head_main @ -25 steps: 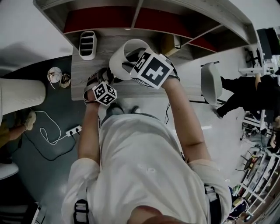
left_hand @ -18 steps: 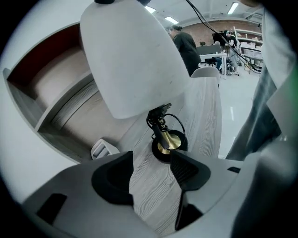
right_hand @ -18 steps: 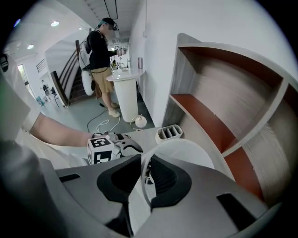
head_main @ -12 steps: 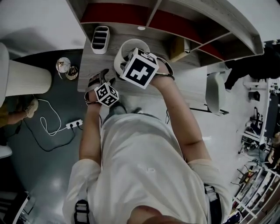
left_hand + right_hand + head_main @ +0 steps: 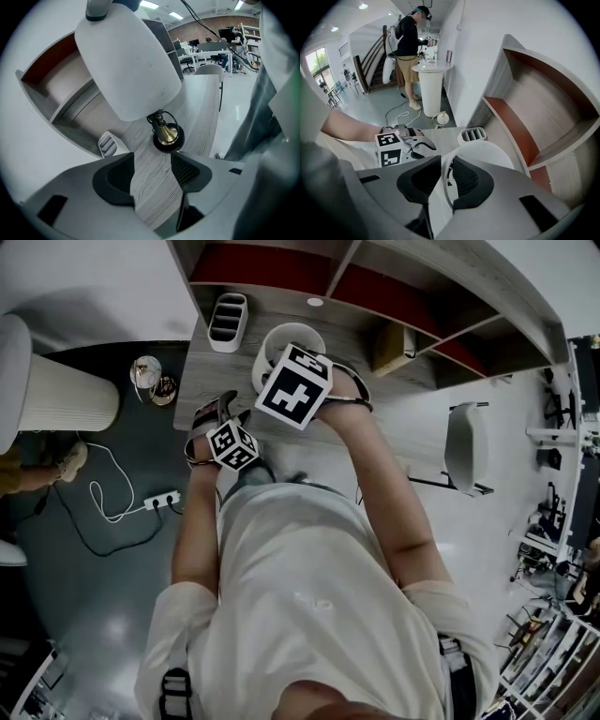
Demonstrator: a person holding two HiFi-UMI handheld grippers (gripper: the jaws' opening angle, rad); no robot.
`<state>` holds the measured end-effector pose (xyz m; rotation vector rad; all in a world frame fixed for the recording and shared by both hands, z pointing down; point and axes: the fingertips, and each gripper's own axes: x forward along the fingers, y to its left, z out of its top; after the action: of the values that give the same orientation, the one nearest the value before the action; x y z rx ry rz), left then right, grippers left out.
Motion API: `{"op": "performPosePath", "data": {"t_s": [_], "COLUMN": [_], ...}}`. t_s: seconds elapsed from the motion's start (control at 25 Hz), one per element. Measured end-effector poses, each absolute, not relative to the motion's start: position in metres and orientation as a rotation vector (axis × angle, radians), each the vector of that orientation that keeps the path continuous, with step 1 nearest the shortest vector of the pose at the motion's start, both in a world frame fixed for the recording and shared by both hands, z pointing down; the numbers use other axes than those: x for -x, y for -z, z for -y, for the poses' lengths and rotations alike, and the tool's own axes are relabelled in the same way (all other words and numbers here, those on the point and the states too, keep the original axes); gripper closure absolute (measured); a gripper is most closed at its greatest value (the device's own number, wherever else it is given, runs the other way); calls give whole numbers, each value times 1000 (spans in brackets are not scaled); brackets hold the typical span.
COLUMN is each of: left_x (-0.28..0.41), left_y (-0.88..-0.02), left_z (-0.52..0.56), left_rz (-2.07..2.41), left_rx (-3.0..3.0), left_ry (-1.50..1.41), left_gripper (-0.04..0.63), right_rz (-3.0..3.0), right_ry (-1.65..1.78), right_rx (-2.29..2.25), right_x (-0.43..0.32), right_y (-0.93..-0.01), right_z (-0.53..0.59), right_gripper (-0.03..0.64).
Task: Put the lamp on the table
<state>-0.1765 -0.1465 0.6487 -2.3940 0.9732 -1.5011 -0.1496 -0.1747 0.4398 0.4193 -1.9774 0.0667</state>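
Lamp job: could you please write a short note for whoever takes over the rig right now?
Left gripper: open and empty, aimed at the base of the lamp.
Right gripper: jaws opening, with the shade rim between them.
Lamp: its base appears to stand on the table.
Done: the lamp looks set down.
Left: finish the release and draw the right gripper clear without tipping the lamp.
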Motion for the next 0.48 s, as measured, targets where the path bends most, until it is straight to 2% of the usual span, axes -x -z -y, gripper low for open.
{"op": "performPosePath", "data": {"t_s": [0.12, 0.32, 0.48], "left_x": [175, 168, 159], "left_y": [-647, -644, -641], "left_z": [146, 142, 137], "left_rz": [-967, -939, -901], "left_rx": [2388, 2381, 2374], "left_ry": [1503, 1514, 1511], "left_gripper": [337, 337, 336], "right_rz": [1979, 2026, 2088], "right_ry": [-46, -73, -86], "right_rx": [-426, -387, -398], "right_x": [151, 154, 155], "right_y": [-440, -438, -430], "right_z": [174, 165, 161], "right_gripper": [498, 398, 368]}}
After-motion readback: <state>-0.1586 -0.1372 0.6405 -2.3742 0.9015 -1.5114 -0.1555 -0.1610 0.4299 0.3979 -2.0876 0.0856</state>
